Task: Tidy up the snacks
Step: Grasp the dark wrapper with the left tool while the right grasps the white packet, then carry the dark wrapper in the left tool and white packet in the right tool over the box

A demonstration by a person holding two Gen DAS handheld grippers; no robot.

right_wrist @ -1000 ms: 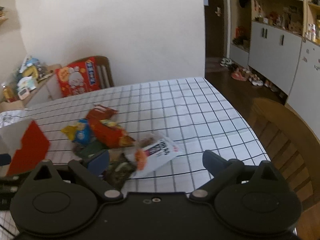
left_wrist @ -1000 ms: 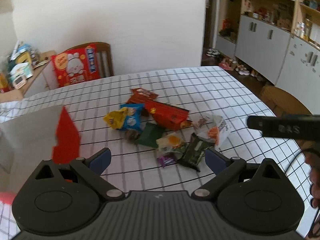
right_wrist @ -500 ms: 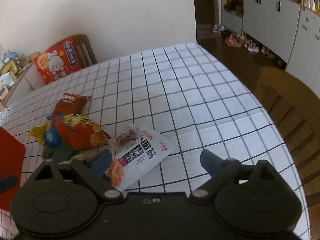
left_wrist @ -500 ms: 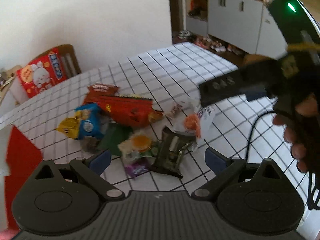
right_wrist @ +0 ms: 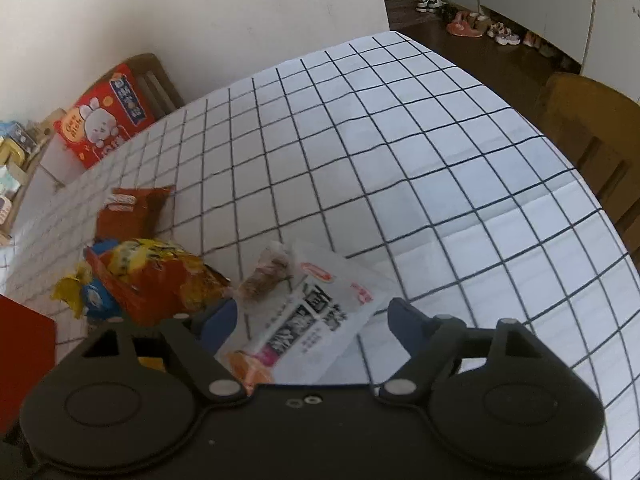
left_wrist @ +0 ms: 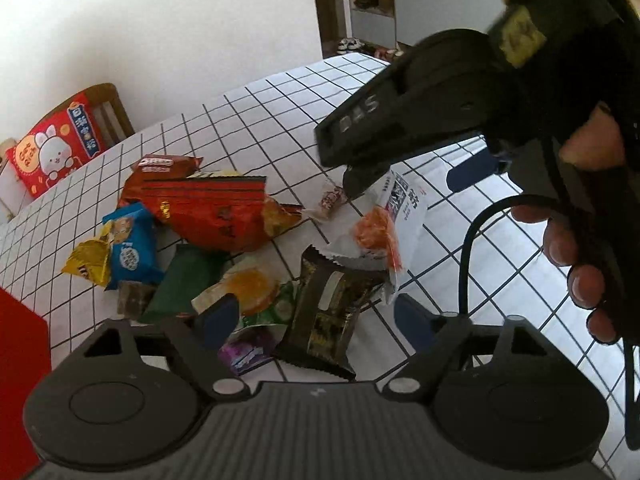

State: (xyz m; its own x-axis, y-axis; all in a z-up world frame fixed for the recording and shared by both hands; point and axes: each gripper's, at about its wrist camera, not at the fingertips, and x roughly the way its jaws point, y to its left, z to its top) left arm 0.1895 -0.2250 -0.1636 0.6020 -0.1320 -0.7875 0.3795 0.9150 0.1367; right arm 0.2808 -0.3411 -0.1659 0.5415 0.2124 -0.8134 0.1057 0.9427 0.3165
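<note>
Both tongs lowered onto snack pile | closing, unpinched | tablecloth right side clear

tablecloth: white, black grid | big snack bag: red-orange | small pack: blue | wrapper: black | noodle pack: white

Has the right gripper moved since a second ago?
Yes. The right gripper has come down toward the snack pile; against the checked tablecloth it now straddles the white packet, its jaws closing but not yet pressing.
</note>
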